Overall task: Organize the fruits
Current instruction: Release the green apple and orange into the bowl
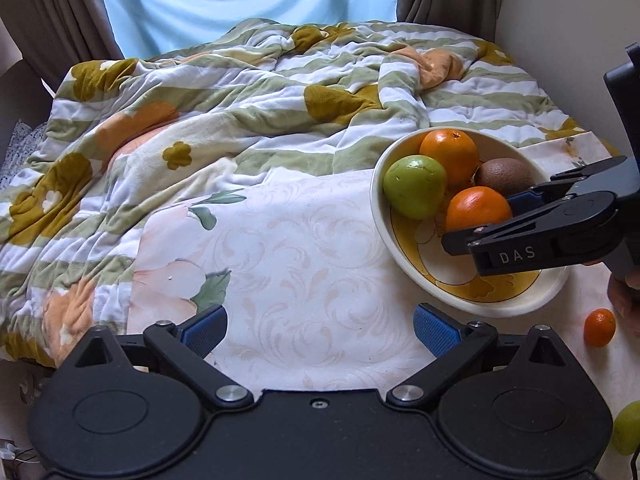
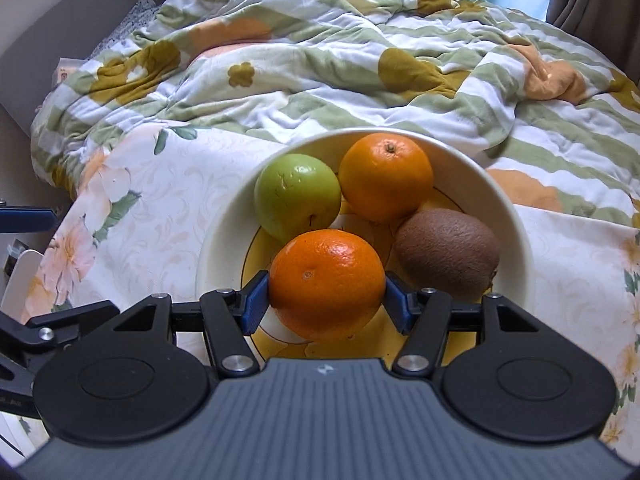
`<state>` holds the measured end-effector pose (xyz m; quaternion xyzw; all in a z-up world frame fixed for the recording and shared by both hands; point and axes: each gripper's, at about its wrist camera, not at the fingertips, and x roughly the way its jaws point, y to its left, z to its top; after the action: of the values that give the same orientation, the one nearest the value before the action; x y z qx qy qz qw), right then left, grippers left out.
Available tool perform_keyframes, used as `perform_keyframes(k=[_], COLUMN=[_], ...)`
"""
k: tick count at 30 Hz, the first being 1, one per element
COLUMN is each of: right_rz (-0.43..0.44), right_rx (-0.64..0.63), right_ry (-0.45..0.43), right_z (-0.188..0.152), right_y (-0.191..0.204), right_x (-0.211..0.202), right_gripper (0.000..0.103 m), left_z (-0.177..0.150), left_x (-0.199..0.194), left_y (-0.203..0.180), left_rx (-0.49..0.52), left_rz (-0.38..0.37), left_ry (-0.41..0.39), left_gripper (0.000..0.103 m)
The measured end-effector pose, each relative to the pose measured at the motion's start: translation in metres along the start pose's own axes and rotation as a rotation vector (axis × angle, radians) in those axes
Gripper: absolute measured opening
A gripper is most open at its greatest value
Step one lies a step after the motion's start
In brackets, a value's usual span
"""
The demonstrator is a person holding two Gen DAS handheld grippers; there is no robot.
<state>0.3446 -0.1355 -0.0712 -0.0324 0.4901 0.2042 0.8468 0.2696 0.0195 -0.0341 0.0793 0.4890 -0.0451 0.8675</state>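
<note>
A cream bowl with a yellow inside stands on a floral cloth; it also shows in the left wrist view. In it lie a green apple, an orange and a brown kiwi. My right gripper is shut on a second orange, held just above the bowl's bottom; in the left wrist view this gripper reaches in from the right, with the orange in it. My left gripper is open and empty over the cloth, left of the bowl.
A small orange fruit and a green fruit lie on the cloth right of my left gripper. A crumpled striped flowered blanket covers the bed behind the bowl. Curtains and a pale window lie beyond.
</note>
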Motion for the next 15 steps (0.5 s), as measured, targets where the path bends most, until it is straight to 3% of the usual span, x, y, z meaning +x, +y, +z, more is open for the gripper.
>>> perform_keyframes(k=[2, 5, 6, 15], right_rz=[-0.003, 0.008, 0.007, -0.035], right_rx=[-0.008, -0.039, -0.044, -0.006], right_ry=[-0.01, -0.047, -0.06, -0.09], right_z=[-0.001, 0.001, 0.001, -0.001], right_y=[0.0, 0.004, 0.005, -0.003], right_x=[0.002, -0.004, -0.008, -0.039], right_gripper=[0.078, 0.101, 0.103, 0.103], left_z=[-0.001, -0.001, -0.001, -0.002], left_x=[0.001, -0.001, -0.002, -0.022], left_y=[-0.001, -0.004, -0.005, -0.007], left_rx=[0.003, 0.019, 0.023, 0.026], left_rz=[-0.002, 0.011, 0.013, 0.057], left_ry=[0.002, -0.002, -0.006, -0.026], left_gripper=[0.101, 0.101, 0.101, 0.101])
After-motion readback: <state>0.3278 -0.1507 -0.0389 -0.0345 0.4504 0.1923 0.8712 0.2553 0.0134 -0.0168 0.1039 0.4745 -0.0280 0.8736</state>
